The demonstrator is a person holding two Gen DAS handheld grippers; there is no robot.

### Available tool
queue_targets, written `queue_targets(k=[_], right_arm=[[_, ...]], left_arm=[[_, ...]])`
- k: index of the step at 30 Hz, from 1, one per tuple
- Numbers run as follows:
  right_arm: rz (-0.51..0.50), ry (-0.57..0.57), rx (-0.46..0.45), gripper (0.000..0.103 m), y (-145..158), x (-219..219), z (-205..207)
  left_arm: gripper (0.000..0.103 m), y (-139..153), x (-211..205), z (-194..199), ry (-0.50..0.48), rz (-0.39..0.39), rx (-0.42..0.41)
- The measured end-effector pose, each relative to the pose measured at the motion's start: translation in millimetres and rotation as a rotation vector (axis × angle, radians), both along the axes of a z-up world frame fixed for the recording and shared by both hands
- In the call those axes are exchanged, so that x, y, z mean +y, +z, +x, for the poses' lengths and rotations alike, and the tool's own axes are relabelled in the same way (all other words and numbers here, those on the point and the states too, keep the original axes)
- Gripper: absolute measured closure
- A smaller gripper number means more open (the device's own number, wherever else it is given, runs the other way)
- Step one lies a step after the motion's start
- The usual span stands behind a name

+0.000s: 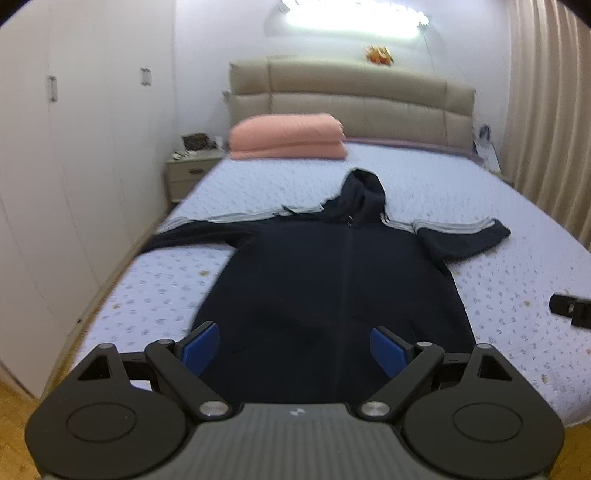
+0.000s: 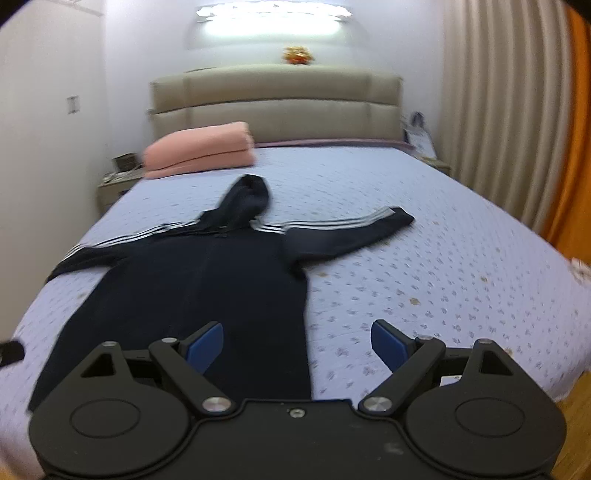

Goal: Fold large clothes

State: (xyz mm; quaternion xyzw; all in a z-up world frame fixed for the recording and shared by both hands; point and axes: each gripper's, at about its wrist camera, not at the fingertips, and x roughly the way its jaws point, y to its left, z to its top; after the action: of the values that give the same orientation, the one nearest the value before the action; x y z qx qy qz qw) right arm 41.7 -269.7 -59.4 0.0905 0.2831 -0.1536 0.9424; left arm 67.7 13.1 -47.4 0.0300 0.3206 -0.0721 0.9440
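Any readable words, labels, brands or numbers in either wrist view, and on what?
None can be read.
Left gripper housing: a small pale emblem, no letters legible.
Hooded jacket: white sleeve stripes only, no wording visible.
Bag beside the headboard: any print too blurred.
Nightstand items: too small and blurred.

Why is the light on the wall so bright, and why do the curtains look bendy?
Left wrist view: the light glares white, detail lost; the curtain bows from fisheye distortion. Right wrist view: same glare, curved curtain, and the hoodie looks slightly blurred.
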Motion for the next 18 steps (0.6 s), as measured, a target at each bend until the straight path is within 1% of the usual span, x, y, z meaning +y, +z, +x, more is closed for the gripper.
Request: queue_targets(k=[3,6,9,11,14,16,18], right_arm=[[0.05,-0.061,-0.001,0.0,-24.8,-33.9,46.5],[0.062,-0.135,0.011,0.0,-51.9,-65.2,101.9],[0.052,-0.209,0.058,0.0,-76.1,-91.0,158.8],[0.079,-0.217,0.102,0.0,-87.7,-108.1,192.5],[0.111,-0.22,0.144,0.0,-93.9,-127.6,227.3],[0.117,-0.212,0.161,0.0,-92.1,-139.0,243.4],[0.107,-0.206,0.158,0.0,-86.7,-154.9,258.6]], left_arm=[[0.013,-23.6,-17.9,48.2,-0.041,0.001,0.024],[0.013,-47.5,-35.8,101.7,-0.097,-0.016,0.022],[0.014,-68.6,-56.3,153.2,-0.135,-0.028,-0.004],[0.016,-79.3,-72.3,185.9,-0.14,-0.014,0.006],[0.018,-87.4,-99.4,229.3,-0.164,-0.009,0.062],[0.018,-86.3,-116.2,251.7,-0.175,-0.014,0.096],[0.018,-83.3,-132.5,269.4,-0.193,-0.018,0.123]])
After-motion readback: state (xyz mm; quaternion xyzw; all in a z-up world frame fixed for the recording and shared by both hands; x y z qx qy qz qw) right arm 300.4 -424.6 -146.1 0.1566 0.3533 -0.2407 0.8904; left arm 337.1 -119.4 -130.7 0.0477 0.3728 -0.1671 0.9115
